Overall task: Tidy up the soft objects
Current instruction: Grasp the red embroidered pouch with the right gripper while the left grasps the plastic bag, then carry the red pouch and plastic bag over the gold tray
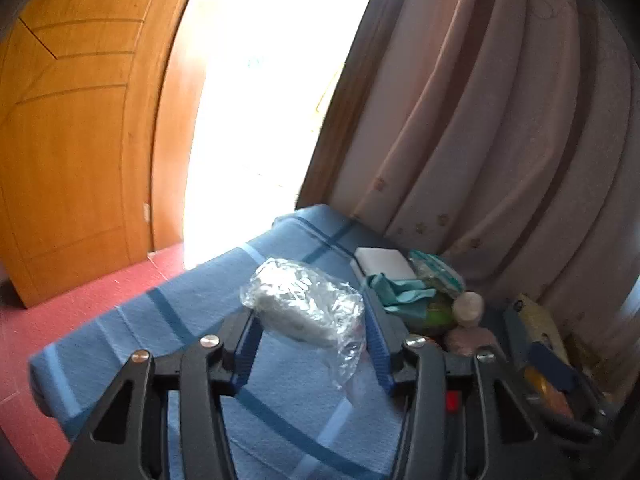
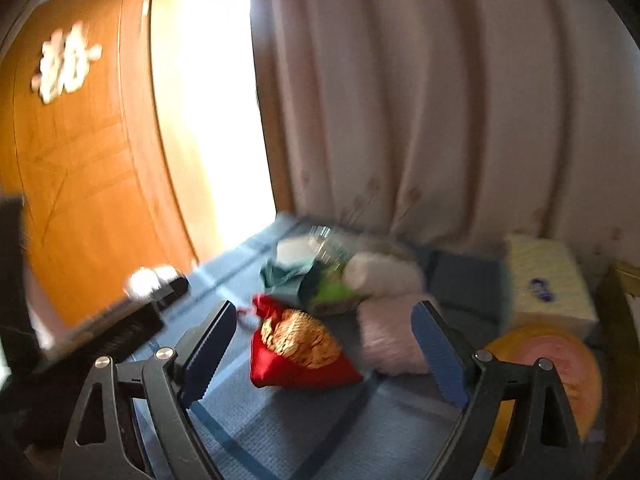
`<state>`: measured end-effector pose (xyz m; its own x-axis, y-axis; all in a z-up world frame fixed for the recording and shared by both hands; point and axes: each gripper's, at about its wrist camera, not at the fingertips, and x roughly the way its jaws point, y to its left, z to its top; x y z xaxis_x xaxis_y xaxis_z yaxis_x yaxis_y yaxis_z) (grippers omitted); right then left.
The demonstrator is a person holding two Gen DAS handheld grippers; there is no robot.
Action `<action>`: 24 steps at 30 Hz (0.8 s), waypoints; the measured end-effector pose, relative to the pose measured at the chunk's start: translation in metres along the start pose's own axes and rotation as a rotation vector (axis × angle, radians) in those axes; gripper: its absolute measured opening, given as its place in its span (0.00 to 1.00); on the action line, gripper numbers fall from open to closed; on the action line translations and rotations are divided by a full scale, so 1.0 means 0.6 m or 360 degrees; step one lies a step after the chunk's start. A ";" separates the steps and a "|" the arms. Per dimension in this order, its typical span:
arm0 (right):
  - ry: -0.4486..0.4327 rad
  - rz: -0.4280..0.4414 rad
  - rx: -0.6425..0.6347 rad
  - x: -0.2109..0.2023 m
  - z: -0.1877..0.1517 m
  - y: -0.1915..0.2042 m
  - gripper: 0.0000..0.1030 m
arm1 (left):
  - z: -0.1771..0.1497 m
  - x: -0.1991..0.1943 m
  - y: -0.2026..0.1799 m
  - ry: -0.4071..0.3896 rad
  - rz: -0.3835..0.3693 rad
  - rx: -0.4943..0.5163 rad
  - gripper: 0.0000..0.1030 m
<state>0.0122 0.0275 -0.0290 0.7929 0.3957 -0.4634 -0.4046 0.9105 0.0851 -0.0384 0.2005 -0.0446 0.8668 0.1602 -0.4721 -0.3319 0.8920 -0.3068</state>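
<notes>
My left gripper (image 1: pixel 312 320) is shut on a clear plastic-wrapped white bundle (image 1: pixel 304 304) and holds it above the blue striped cloth (image 1: pixel 132 332). Behind it lie a white sponge block (image 1: pixel 384 262), a teal cloth (image 1: pixel 404 294) and a patterned pouch (image 1: pixel 436 274). My right gripper (image 2: pixel 320 340) is open, its blue pads either side of a red and gold pouch (image 2: pixel 296 350) lying on the cloth. A pink folded towel (image 2: pixel 390 340) and a white roll (image 2: pixel 380 276) lie just beyond. The left gripper's body (image 2: pixel 120 320) shows at the left of the right wrist view.
A pale yellow tissue box (image 2: pixel 548 284) and an orange-yellow round object (image 2: pixel 548 364) sit at the right. A curtain (image 2: pixel 420 100) hangs behind the pile. A wooden door (image 1: pixel 68 140) and red floor (image 1: pixel 52 320) are at the left, past the cloth's edge.
</notes>
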 end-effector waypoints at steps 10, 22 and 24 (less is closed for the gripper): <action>0.0433 0.0078 -0.0120 0.131 -0.007 0.039 0.66 | 0.012 0.018 0.015 0.0006 0.0090 0.0032 0.45; 0.0432 0.0041 -0.0093 0.099 -0.026 0.018 0.27 | 0.012 0.019 -0.002 -0.0025 0.0125 0.0094 0.45; 0.0339 0.0053 -0.0085 0.073 -0.028 0.014 0.27 | 0.010 0.015 -0.006 -0.0042 0.0139 0.0110 0.45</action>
<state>0.0359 0.0505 -0.0634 0.6667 0.3858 -0.6377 -0.4569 0.8875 0.0592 -0.0275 0.2015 -0.0427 0.8456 0.2485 -0.4725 -0.3808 0.9011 -0.2075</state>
